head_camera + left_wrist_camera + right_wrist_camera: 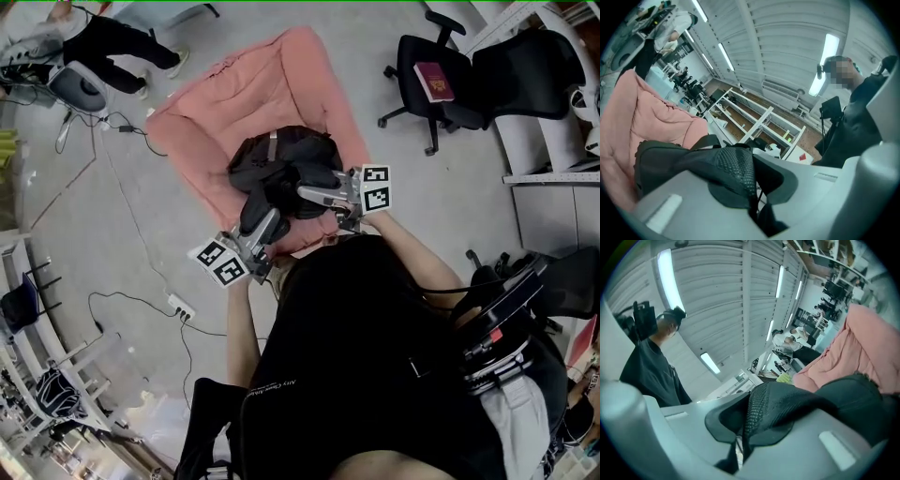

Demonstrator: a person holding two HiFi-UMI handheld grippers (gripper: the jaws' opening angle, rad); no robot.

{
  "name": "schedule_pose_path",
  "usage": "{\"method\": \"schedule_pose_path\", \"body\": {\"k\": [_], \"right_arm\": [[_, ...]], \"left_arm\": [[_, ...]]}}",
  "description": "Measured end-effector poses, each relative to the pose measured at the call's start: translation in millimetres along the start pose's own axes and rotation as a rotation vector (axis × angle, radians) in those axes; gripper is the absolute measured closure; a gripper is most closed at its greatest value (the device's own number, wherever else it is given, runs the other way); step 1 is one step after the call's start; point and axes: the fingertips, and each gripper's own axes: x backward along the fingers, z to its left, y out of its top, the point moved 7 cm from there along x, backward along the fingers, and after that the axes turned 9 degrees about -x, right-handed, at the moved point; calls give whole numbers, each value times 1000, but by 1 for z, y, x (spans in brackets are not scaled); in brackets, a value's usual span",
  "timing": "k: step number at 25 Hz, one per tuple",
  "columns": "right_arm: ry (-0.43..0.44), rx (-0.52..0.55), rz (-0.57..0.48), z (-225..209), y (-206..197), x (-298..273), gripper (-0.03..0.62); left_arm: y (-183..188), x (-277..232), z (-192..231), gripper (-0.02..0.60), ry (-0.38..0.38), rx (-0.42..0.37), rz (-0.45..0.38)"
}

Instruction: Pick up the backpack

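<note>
Between the jaws of the left gripper point(751, 190) sits a black mesh-padded shoulder strap point(737, 166). The jaws stand almost together and pinch it. The right gripper point(739, 434) does the same to a second black mesh strap point(771, 408), its jaws nearly closed with the padding squeezed between them. Both straps lead to the dark grey fabric backpack point(281, 155), which lies on a soft pink padded cushion point(248, 84) on the floor, just beyond the person's arms.

The step in hand looks like the lift itself. It would go best with both grippers rising together and level, so the load is shared and the bag does not swing to one side. The mesh padding is spongy and could creep out of a slack pinch, so the grip should stay firm. A straight upward pull should free the bag without dragging the cushion along.

In the head view the grippers and forearms cover the near part of the backpack, so I cannot tell whether its underside has left the cushion. Neither gripper view shows how deep the straps reach into the jaws. Whether the two straps are a matching pair is also unclear.
</note>
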Motion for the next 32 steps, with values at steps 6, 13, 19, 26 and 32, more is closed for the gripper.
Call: {"method": "schedule_pose_path", "body": {"k": [6, 13, 19, 26, 32], "right_arm": [[-303, 323, 146, -10, -20, -20, 525], [-261, 270, 134, -16, -23, -24, 559], [-279, 265, 136, -18, -20, -19, 557], [-263, 248, 101, -29, -6, -29, 559], [-251, 248, 111, -22, 5, -21, 557]], "left_arm": [[-14, -20, -21, 551, -54, -135, 161], [-19, -15, -14, 555, -16, -108, 141], [-12, -12, 11, 561, 81, 31, 50], [-5, -14, 24, 563, 141, 25, 39], [0, -22, 17, 563, 146, 10, 43]]}}
